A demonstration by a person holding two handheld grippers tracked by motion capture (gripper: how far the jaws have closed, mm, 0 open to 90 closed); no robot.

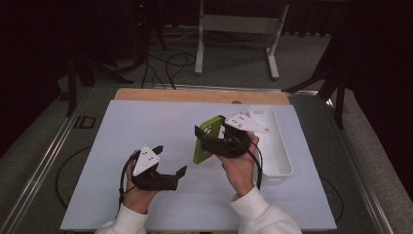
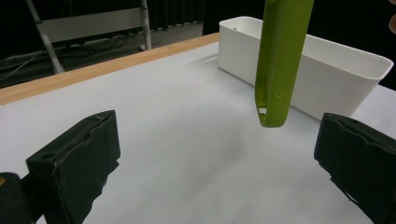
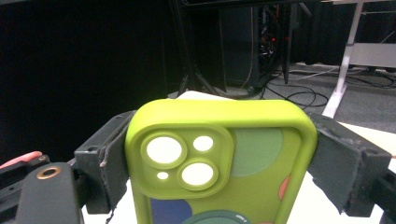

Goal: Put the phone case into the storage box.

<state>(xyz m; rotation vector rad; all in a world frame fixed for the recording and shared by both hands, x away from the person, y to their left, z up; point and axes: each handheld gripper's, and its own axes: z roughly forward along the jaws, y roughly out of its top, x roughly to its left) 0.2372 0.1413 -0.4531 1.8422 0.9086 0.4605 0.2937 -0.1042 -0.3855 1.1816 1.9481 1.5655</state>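
A lime-green phone case (image 1: 205,140) with camera cut-outs hangs above the white mat, held by its two long edges in my right gripper (image 1: 210,132), which is shut on it. In the right gripper view the green case (image 3: 219,163) sits between the two black jaws, back side toward the camera. My left gripper (image 1: 169,160) rests low at the front left of the mat, open, with nothing between its fingers. In the left gripper view the green case (image 2: 281,60) hangs edge-on ahead of the wide-apart jaws.
A white rectangular bin (image 1: 272,146) stands on the right side of the mat, just right of my right hand; the same white bin (image 2: 308,70) shows behind the case. A wooden table edge (image 1: 195,95) runs along the back. Stands and cables lie on the floor beyond.
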